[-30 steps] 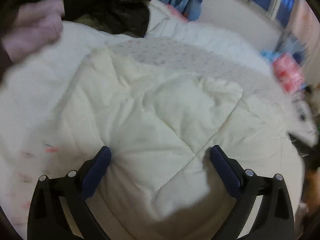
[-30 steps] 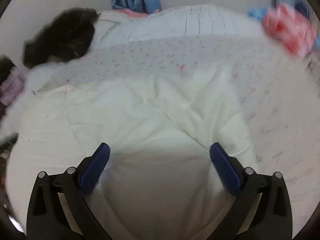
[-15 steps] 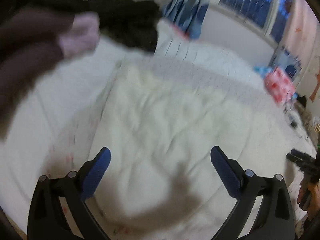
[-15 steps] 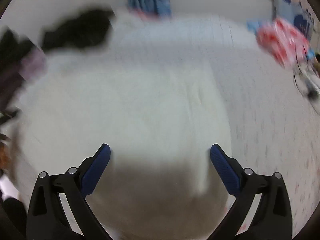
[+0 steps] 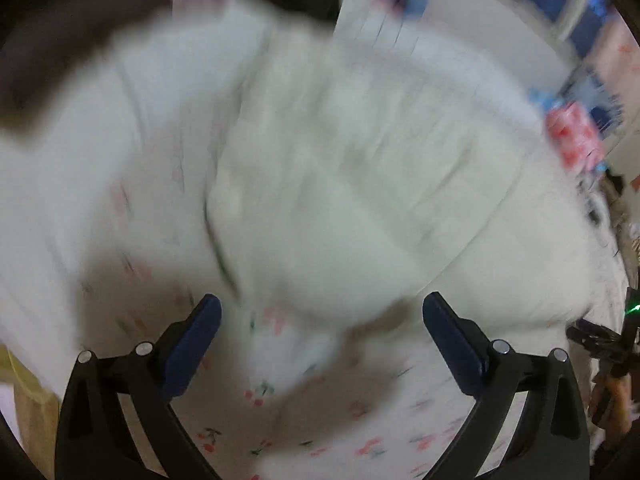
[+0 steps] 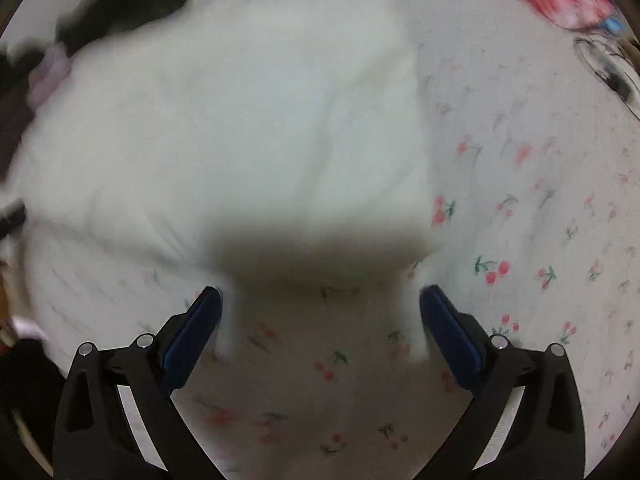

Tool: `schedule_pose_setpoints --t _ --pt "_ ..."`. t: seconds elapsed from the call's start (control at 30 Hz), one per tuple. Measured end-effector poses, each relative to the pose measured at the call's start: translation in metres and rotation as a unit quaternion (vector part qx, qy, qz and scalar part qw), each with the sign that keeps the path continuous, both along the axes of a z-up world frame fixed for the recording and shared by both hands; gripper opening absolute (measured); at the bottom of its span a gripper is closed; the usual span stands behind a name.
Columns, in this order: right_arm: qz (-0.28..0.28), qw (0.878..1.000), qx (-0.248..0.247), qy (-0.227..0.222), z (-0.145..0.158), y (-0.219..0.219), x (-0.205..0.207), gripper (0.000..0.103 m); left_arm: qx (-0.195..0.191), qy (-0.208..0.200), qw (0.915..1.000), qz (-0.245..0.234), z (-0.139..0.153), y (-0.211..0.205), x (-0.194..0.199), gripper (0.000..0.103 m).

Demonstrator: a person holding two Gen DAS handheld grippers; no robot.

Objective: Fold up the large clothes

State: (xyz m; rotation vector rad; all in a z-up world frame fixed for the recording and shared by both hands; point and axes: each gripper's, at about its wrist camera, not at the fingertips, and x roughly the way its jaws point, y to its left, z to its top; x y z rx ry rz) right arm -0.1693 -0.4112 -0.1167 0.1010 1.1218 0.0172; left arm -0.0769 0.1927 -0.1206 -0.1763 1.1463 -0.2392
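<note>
**Both jaws wide and empty; folded white garment lies ahead of each**

The left gripper (image 5: 320,316) has its jaws spread wide with nothing between them. The right gripper (image 6: 320,308) is likewise wide and empty.

The white padded garment (image 5: 360,200) fills the middle of the left wrist frame, its near edge just above the jaw tips. In the right wrist view the garment (image 6: 248,140) occupies the centre and upper left, its near edge again just above the tips, its right edge running up the frame. It rests on the cherry-print bed sheet (image 6: 540,240). Both frames are motion-blurred, so the long axis cannot be told with confidence, nor which gripper is nearer.

A dark clothing heap (image 6: 132,0) sits upper left; a red-and-pink bundle (image 5: 576,140) at right.

No brand, label or legible writing is visible.
</note>
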Motion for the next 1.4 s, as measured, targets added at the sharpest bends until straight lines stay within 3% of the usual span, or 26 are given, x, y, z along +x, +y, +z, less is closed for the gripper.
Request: schedule_pose_setpoints --t 0.07,0.1,0.13,0.27,0.3,0.37,0.5,0.57,0.67,0.73,0.8,0.83,0.93,1.03,1.07,1.17,1.4 --pt "-0.017 0.998 0.055 -0.005 0.011 -0.006 -0.009 0.097 -0.023 -0.006 0.9997 0.006 0.005 0.009 -0.007 0.097" --pt "-0.03 0.987 0.157 -0.027 0.023 -0.018 -0.019 0.097 -0.062 -0.009 0.9979 0.019 0.01 0.014 -0.01 0.097" --pt "-0.033 0.976 0.212 -0.037 0.027 -0.024 -0.025 0.097 -0.108 -0.003 0.9939 0.021 0.015 0.02 -0.014 0.097" --pt "-0.064 0.932 0.355 -0.032 0.022 -0.045 -0.036 0.097 -0.234 0.023 0.9719 0.015 0.023 0.033 -0.017 0.097" --pt "-0.069 0.926 0.37 -0.033 0.02 -0.046 -0.036 0.097 -0.262 0.029 0.9645 0.015 0.022 0.035 -0.017 0.097" --pt "-0.079 0.925 0.37 -0.036 0.018 -0.047 -0.031 0.097 -0.301 0.037 0.9527 0.022 0.016 0.032 -0.016 0.097" --pt "-0.095 0.93 0.352 -0.051 0.019 -0.037 -0.011 0.097 -0.315 0.047 0.9471 0.039 0.003 0.021 -0.007 0.097" --pt "-0.108 0.922 0.368 -0.055 0.015 -0.045 0.0 0.097 -0.326 0.052 0.9426 0.052 -0.005 0.014 0.003 0.097" --pt "-0.096 0.89 0.427 -0.124 0.027 -0.059 -0.002 0.097 -0.353 0.011 0.9325 0.075 0.001 0.016 -0.008 0.097" --pt "-0.098 0.898 0.418 -0.102 0.022 -0.063 -0.006 0.097 -0.347 0.008 0.935 0.074 0.0 0.014 -0.01 0.097" --pt "-0.108 0.907 0.404 -0.052 0.002 -0.064 -0.01 0.096 -0.323 0.039 0.9435 0.063 -0.011 0.002 -0.004 0.097" --pt "-0.1 0.91 0.399 -0.052 -0.002 -0.064 -0.011 0.096 -0.315 0.05 0.946 0.058 -0.016 -0.002 -0.003 0.097" --pt "-0.102 0.913 0.389 -0.061 -0.001 -0.062 -0.007 0.096 -0.27 0.03 0.9613 0.047 -0.012 -0.018 0.003 0.097" --pt "-0.105 0.903 0.407 -0.092 0.008 -0.063 0.014 0.097 -0.267 -0.019 0.9603 0.078 0.005 -0.025 0.007 0.097" --pt "-0.105 0.901 0.41 -0.1 0.009 -0.06 0.019 0.097 -0.25 -0.035 0.9647 0.075 0.013 -0.032 0.007 0.097" --pt "-0.099 0.912 0.39 -0.08 0.0 -0.053 0.036 0.097 -0.209 -0.022 0.9759 0.057 0.006 -0.047 0.014 0.097" --pt "-0.108 0.91 0.394 -0.074 -0.01 -0.057 0.045 0.096 -0.229 -0.019 0.9714 0.062 -0.004 -0.041 0.014 0.097"
